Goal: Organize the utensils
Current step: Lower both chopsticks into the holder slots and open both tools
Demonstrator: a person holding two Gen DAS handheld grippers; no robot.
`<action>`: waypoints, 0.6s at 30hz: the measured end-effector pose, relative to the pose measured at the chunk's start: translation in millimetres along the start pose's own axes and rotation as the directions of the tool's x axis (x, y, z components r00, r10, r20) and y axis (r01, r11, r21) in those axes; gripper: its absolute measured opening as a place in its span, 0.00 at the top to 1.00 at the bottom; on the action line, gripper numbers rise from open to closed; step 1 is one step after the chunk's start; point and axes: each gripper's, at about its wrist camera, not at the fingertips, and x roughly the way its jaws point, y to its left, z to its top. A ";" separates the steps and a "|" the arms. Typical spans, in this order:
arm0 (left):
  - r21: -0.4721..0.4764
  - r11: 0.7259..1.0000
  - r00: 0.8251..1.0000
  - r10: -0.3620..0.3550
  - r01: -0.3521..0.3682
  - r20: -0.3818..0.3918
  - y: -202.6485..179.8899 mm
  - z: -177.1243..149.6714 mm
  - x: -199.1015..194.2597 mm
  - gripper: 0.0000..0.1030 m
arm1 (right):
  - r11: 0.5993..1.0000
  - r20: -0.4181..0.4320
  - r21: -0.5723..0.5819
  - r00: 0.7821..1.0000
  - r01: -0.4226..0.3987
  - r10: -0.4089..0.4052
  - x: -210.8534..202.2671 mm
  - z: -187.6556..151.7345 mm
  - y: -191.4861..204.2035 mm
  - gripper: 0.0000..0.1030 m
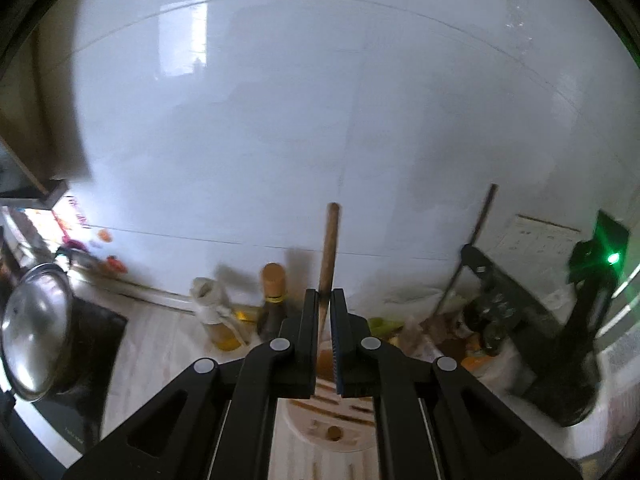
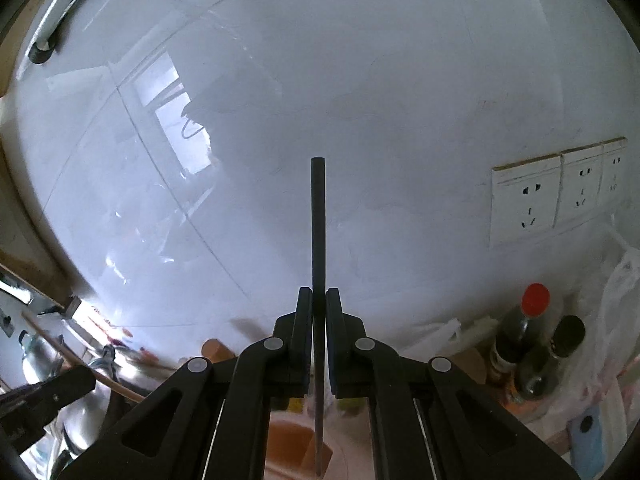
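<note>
Left gripper (image 1: 325, 300) pinching round wooden stick (image 1: 330, 248), frame centre; right gripper (image 2: 319, 300) clamping slim dark matte rod (image 2: 318, 232), upright.

Each gripper (image 1: 325, 296) (image 2: 319, 294) is matte black, angular, with pale round rivets.

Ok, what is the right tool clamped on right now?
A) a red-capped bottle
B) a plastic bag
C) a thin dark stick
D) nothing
C: the right tool is shut on a thin dark stick that stands up between its fingers against the white wall.
</note>
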 end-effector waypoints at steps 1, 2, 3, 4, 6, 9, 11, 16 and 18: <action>0.007 1.000 1.000 -0.008 0.008 -0.004 -3.4 2.2 1.8 0.97 | 1.000 0.005 0.001 1.000 0.000 0.000 1.1 0.3 -1.4 0.94; 0.018 1.000 1.000 -0.009 0.009 -0.002 -6.2 3.4 3.7 0.97 | 1.000 0.004 0.000 1.000 -0.002 0.002 3.4 0.4 -1.5 0.94; 0.025 1.000 1.000 -0.009 0.009 -0.003 -8.1 4.1 5.3 0.97 | 1.000 -0.001 -0.001 1.000 -0.001 0.001 7.3 -0.4 -1.7 0.94; 0.027 1.000 1.000 -0.012 0.012 -0.004 -9.4 4.7 5.9 0.97 | 1.000 -0.001 0.001 1.000 -0.001 0.001 8.6 -0.9 -2.7 0.94; 0.030 0.999 1.000 -0.016 0.016 -0.003 -9.9 4.4 5.1 0.97 | 1.000 -0.002 -0.002 1.000 -0.003 0.003 10.8 -2.4 -4.3 0.94; 0.031 0.999 1.000 -0.028 0.028 -0.007 -10.7 5.0 4.5 0.97 | 1.000 0.004 -0.012 1.000 -0.008 0.008 10.7 -6.0 -5.4 0.94; 0.047 0.999 1.000 -0.024 0.024 -0.008 -15.1 3.3 5.1 0.97 | 1.000 0.010 -0.022 1.000 -0.015 0.015 10.8 -8.7 -3.1 0.94; 0.071 0.997 0.998 -0.017 0.021 -0.054 -18.0 -8.7 27.9 0.97 | 0.998 -0.011 -0.062 1.000 -0.029 0.029 12.9 -20.5 0.1 0.94; 0.067 0.997 0.996 -0.021 0.026 -0.084 -16.0 -13.8 41.2 0.97 | 0.997 -0.021 -0.070 0.999 -0.035 0.034 12.4 -27.0 -1.4 0.94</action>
